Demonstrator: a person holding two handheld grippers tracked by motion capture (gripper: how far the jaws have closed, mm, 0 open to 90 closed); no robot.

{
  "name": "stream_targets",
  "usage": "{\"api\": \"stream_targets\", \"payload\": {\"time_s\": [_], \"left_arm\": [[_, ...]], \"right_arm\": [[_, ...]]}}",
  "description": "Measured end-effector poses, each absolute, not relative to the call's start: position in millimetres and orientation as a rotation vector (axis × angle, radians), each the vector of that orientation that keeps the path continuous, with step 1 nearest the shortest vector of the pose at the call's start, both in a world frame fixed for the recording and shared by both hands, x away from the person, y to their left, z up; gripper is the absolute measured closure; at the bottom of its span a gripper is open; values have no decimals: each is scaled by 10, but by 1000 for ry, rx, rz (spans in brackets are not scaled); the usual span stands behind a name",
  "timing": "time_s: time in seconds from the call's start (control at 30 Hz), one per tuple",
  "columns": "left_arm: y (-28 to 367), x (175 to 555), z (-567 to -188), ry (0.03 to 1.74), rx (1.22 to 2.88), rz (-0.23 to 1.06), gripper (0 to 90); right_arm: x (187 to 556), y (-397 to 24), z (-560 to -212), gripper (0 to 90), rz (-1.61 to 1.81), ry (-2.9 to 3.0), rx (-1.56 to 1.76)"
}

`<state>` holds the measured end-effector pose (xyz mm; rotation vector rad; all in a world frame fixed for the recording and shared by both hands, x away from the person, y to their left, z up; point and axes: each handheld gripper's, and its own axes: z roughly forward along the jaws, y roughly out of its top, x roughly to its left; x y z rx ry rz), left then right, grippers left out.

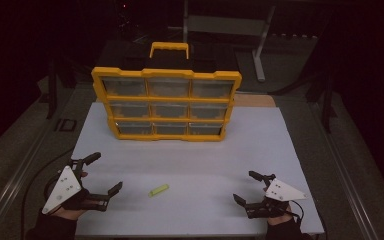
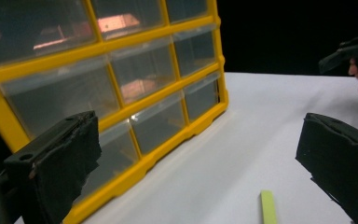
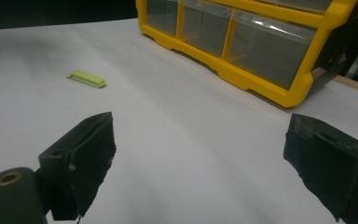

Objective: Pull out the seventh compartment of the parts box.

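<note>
A yellow organiser box [image 1: 166, 102] with clear drawers stands upright at the back of the white table [image 1: 190, 155]. A small light-green flat piece [image 1: 158, 190] lies on the table in front, between my two grippers. My left gripper [image 1: 102, 174] rests open at the front left, nothing between its jaws. My right gripper [image 1: 246, 187] rests open at the front right, also empty. The left gripper view has the drawers [image 2: 135, 88] close ahead and the green piece [image 2: 268, 207] low between the jaws. In the right gripper view the green piece [image 3: 86, 78] lies far left and the box [image 3: 256, 42] at the top.
The box has a yellow carry handle [image 1: 169, 48] on top. Dark floor and metal stand legs [image 1: 259, 55] lie beyond the table. The white table's front edge runs just below both hands. The other gripper [image 2: 352, 58] shows at the far right of the left gripper view.
</note>
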<state>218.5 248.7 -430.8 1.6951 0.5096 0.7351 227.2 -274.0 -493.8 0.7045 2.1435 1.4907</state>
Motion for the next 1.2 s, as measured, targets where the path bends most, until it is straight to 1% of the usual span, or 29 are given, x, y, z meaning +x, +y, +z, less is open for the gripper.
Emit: {"api": "stream_targets", "payload": {"time_s": [0.73, 0.97, 1.2], "left_arm": [[2294, 2580, -3765, 365, 1749, 821, 0], [2224, 2692, -3687, 332, 1769, 845, 0], [2107, 2828, -3718, 311, 1807, 861, 0]], "right_arm": [[2275, -2739, -4931, 90, 1516, 2154, 703], [2271, -2729, -4930, 90, 1517, 2157, 702], [2272, -2730, -4924, 89, 1515, 2153, 707]]}}
